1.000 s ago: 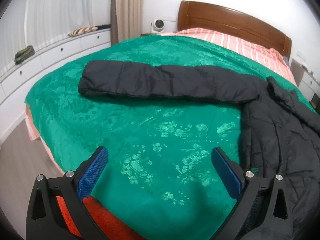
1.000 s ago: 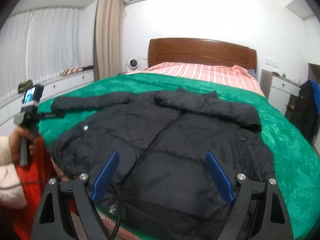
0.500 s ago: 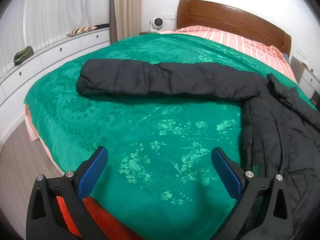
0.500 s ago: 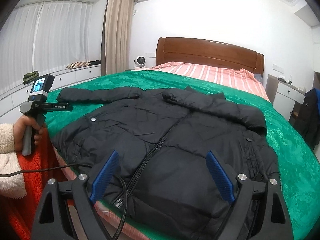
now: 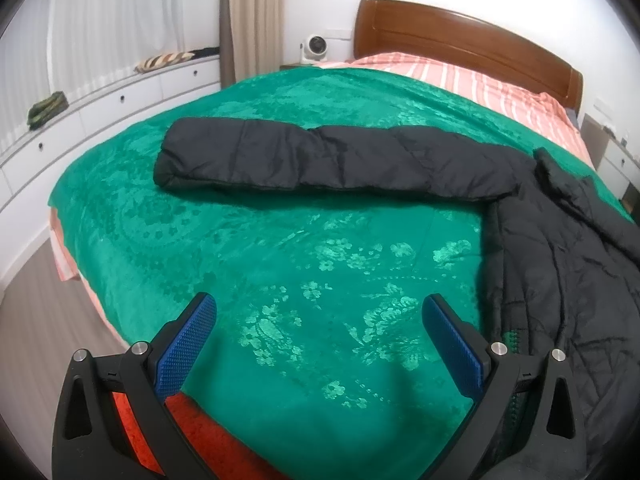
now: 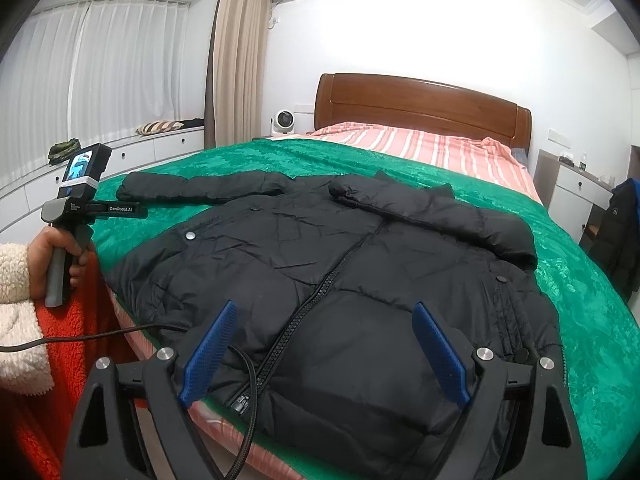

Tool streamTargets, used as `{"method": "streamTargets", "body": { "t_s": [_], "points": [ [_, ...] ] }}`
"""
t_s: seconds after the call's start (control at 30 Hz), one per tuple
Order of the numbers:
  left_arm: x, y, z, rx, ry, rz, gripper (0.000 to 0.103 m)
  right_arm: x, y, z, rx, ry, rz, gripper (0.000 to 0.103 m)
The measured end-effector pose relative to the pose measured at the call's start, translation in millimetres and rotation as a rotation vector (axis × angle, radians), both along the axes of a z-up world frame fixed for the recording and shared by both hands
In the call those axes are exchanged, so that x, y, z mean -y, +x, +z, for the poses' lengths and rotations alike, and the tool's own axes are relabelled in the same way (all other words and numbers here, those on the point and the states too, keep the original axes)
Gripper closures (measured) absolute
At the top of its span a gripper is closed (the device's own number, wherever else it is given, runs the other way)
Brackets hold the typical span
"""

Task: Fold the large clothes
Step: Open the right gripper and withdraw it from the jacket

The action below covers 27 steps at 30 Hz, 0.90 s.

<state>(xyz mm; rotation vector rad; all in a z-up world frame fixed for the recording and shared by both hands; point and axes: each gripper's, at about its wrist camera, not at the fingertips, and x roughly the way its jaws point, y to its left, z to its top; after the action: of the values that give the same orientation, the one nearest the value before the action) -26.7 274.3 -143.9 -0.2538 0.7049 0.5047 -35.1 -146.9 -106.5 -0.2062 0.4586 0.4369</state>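
A black puffer jacket (image 6: 360,272) lies front-up and zipped on the green bedspread (image 6: 592,320). Its collar points toward the wooden headboard (image 6: 420,100); its hem hangs at the near edge of the bed, just below my right gripper (image 6: 324,348). The jacket's long axis, marked by the zipper, runs from the near edge up toward the headboard, leaning slightly to the right in the right wrist view. One sleeve (image 5: 320,160) stretches straight out sideways across the bedspread, at about a right angle to the body, cuff toward the window side. The other sleeve (image 6: 432,216) lies folded across the chest below the collar.

My right gripper is held over the hem and aimed along the zipper, tilted gently downward. Its blue pads are spread wide, with nothing between them. My left gripper (image 5: 320,340) hovers over bare bedspread beside the jacket's flank and below the outstretched sleeve, tilted more steeply down. Its jaws are likewise spread and empty.

In the right wrist view my left hand (image 6: 56,260), in a cream fleece cuff, grips the handle of that gripper upright at the bed's near corner, and a black cable (image 6: 120,336) trails from it.
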Motion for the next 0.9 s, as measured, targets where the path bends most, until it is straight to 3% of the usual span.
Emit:
{"method": "streamTargets", "body": {
  "t_s": [0.9],
  "points": [
    [0.0,1.0,-0.9,-0.008,-0.011,0.0,0.0,-3.3,1.0,-2.6,-0.012,-0.007,0.014,0.014]
  ]
}}
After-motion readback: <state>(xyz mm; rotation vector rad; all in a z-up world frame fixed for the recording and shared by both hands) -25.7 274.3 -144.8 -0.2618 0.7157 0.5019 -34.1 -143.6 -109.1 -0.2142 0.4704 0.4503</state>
